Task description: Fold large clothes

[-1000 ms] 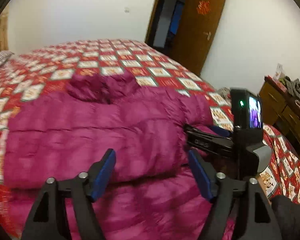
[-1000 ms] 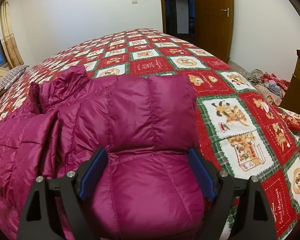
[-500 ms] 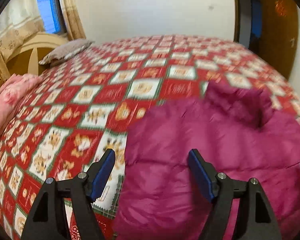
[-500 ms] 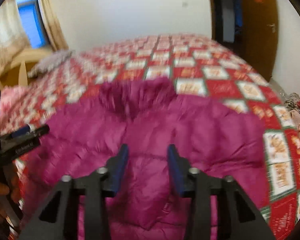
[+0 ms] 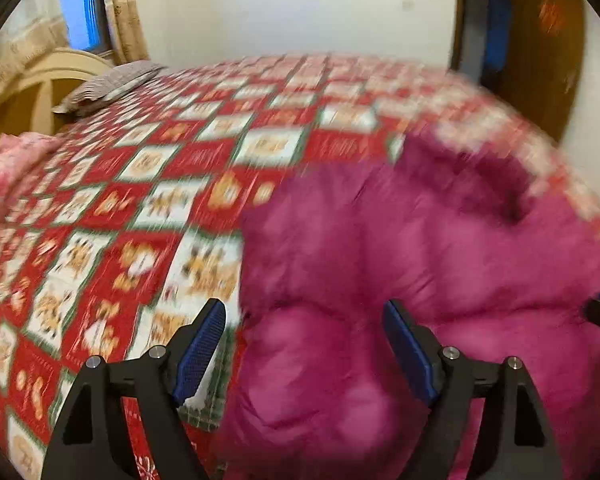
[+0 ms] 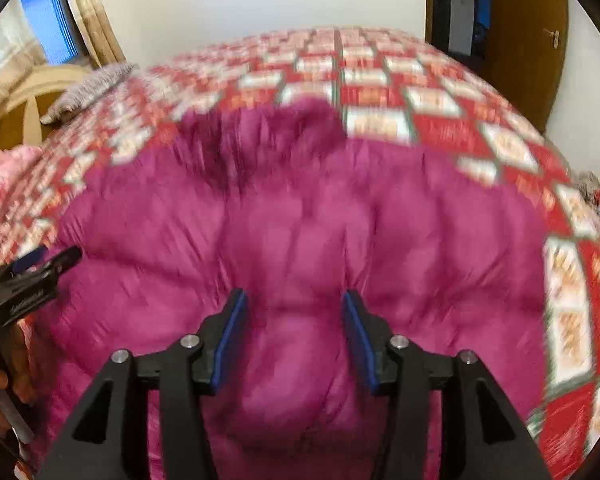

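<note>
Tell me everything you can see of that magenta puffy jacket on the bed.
The jacket is a magenta quilted puffer with shiny, padded fabric stitched into panels. It lies spread flat on the red patchwork bedspread, its darker collar pointing toward the far side. The pictures are blurred, so zips or labels cannot be made out. Both sets of tongs hover over its near part, gripping nothing.

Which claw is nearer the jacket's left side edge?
Left. The left claw straddles the side edge of the magenta jacket, quilt beside it. The right claw, jaws opening, hovers over the jacket's middle, away from that edge.
</note>
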Action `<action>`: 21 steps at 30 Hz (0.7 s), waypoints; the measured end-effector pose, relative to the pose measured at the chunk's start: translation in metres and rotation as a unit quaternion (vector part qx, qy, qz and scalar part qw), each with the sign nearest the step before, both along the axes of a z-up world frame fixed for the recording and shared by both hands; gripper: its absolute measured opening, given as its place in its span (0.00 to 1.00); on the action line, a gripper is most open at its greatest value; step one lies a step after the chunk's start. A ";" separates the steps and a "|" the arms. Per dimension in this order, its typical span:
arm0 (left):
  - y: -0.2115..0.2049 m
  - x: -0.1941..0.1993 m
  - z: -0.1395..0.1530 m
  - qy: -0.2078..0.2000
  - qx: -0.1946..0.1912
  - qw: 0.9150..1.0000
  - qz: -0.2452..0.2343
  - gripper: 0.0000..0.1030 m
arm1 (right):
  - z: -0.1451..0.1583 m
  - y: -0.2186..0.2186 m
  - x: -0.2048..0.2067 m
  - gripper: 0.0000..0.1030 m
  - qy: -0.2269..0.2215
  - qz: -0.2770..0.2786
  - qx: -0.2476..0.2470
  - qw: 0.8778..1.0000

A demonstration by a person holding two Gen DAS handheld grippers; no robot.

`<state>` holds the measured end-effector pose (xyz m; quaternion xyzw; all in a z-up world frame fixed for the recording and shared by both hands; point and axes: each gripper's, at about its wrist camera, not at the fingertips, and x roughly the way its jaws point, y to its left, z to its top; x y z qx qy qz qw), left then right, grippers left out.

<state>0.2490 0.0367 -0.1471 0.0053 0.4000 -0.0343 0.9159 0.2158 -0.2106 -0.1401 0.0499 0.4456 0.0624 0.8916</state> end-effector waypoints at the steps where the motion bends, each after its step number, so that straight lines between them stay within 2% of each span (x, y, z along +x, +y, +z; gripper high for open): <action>1: 0.002 0.001 0.015 -0.013 -0.013 1.000 -0.005 0.79 | 0.012 -0.002 0.005 0.71 -0.011 -0.005 -0.009 1.000; 3: 0.000 0.012 0.037 -0.026 -0.023 0.999 -0.012 0.79 | 0.033 -0.008 0.027 0.83 -0.018 -0.014 -0.006 1.000; 5: -0.005 0.037 0.059 -0.026 -0.043 0.998 -0.024 0.79 | 0.042 -0.013 0.058 0.85 -0.003 -0.025 0.012 1.000; 8: -0.014 0.073 0.072 -0.001 -0.068 0.997 -0.038 0.79 | 0.042 -0.016 0.109 0.85 0.032 -0.054 0.021 0.998; 13: -0.031 0.125 0.069 0.019 -0.058 0.997 -0.039 0.79 | 0.013 -0.011 0.181 0.86 0.116 -0.095 0.056 0.987; 18: -0.044 0.145 0.057 0.038 -0.072 0.995 -0.049 0.79 | -0.024 -0.005 0.205 0.85 0.175 -0.102 0.055 0.978; 19: -0.048 0.150 0.054 0.045 -0.075 0.995 -0.053 0.79 | -0.027 -0.004 0.203 0.83 0.179 -0.095 0.050 0.978; 20: -0.052 0.153 0.052 0.050 -0.073 0.994 -0.056 0.79 | -0.028 -0.003 0.198 0.72 0.180 -0.081 0.041 0.980; 21: -0.056 0.156 0.051 0.054 -0.069 0.994 -0.060 0.79 | -0.027 -0.004 0.190 0.51 0.176 -0.071 0.025 0.981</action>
